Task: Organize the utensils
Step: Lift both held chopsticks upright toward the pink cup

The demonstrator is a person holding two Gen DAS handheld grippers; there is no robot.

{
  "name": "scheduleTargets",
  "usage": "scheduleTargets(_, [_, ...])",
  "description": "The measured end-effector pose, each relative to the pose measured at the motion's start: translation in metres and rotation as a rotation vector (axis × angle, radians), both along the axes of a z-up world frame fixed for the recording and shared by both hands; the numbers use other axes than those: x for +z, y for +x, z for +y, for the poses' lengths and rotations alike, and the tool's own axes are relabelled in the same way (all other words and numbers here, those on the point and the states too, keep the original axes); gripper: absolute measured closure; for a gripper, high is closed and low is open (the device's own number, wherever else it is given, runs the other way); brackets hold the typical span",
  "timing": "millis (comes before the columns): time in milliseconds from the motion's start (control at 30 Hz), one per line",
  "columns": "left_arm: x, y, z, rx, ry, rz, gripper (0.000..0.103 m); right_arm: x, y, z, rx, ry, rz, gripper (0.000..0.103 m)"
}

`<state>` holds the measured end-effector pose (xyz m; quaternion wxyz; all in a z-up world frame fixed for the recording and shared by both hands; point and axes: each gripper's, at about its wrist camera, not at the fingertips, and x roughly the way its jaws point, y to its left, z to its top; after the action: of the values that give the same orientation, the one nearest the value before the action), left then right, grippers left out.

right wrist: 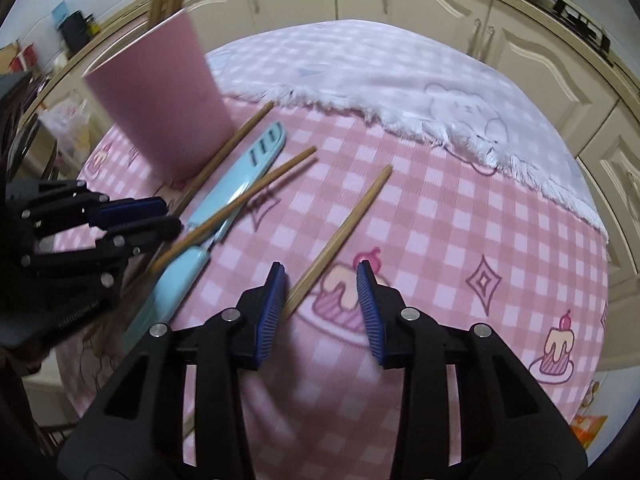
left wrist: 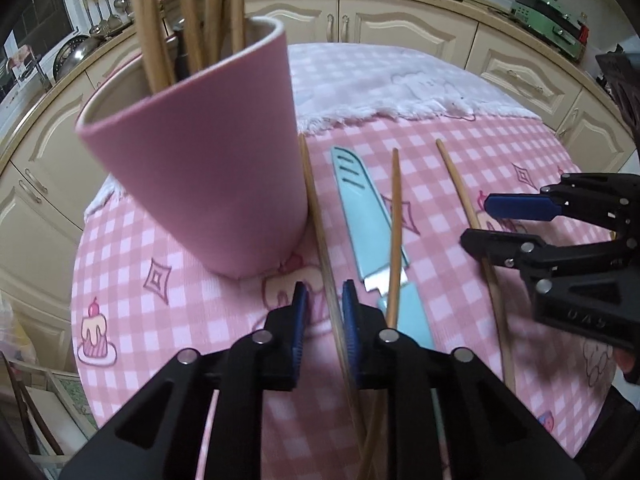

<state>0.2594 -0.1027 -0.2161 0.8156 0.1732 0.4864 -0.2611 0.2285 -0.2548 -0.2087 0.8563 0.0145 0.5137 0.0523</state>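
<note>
The left gripper (left wrist: 325, 308) had its fingers narrowed around one chopstick (left wrist: 320, 232) lying beside the cup (left wrist: 200, 168), with a small gap on each side, so no firm hold showed. The right gripper (right wrist: 322, 304) stood half open; a second chopstick (right wrist: 344, 232) touched only its left finger. A third chopstick (right wrist: 240, 204) lay across the knife (right wrist: 240, 184). So three chopsticks and one knife waited on the tabletop (right wrist: 460, 220). Several sticks already stood in the cup; the task seemed about halfway.
</note>
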Motion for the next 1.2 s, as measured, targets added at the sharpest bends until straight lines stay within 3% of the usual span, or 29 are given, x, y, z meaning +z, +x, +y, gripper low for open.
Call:
scheduleTargets(67, [-0.001,0.004,-0.004,0.001,0.001,0.004,0.085,-0.001,0.007,0.006,0.003,-0.010,-0.009,0.063])
scheduleTargets(100, [0.000,0.005,-0.004,0.004,-0.001,0.010,0.087,-0.002,0.009,0.009,0.014,-0.015,-0.015,0.068])
scheduleTargets(133, [0.000,0.006,-0.004,0.006,-0.006,0.017,0.096,-0.002,0.011,0.012,0.028,-0.025,-0.022,0.071])
scheduleTargets(200, [0.000,0.005,-0.003,0.008,-0.016,0.027,0.098,-0.002,0.010,0.015,0.061,-0.024,-0.027,0.088])
scheduleTargets(300, [0.001,-0.005,0.001,0.000,-0.019,0.034,0.098,-0.001,0.007,0.008,0.110,0.058,-0.007,0.094])
scheduleTargets(433, [0.001,-0.010,0.004,-0.015,0.000,0.026,0.097,-0.002,-0.001,-0.005,0.100,0.126,0.028,0.094])
scheduleTargets(533, [0.001,-0.003,-0.002,-0.021,0.020,0.019,0.087,-0.001,-0.001,0.000,0.102,0.097,0.037,0.093])
scheduleTargets(600, [0.000,0.000,-0.006,-0.030,0.022,0.007,0.087,-0.001,0.001,0.008,0.111,0.049,0.024,0.094])
scheduleTargets(667, [0.001,0.003,-0.005,-0.021,0.005,0.016,0.091,-0.002,0.003,0.014,0.121,0.023,0.014,0.094])
scheduleTargets(700, [0.002,0.004,-0.004,-0.013,-0.003,0.021,0.098,-0.002,0.002,0.014,0.125,0.021,0.011,0.095])
scheduleTargets(1000, [0.020,-0.023,0.019,0.025,-0.088,-0.039,0.098,0.024,-0.017,-0.029,0.073,0.252,-0.106,0.097])
scheduleTargets(1200, [0.052,-0.048,0.040,0.042,-0.205,-0.225,0.098,0.048,-0.024,-0.056,0.038,0.348,-0.213,0.097])
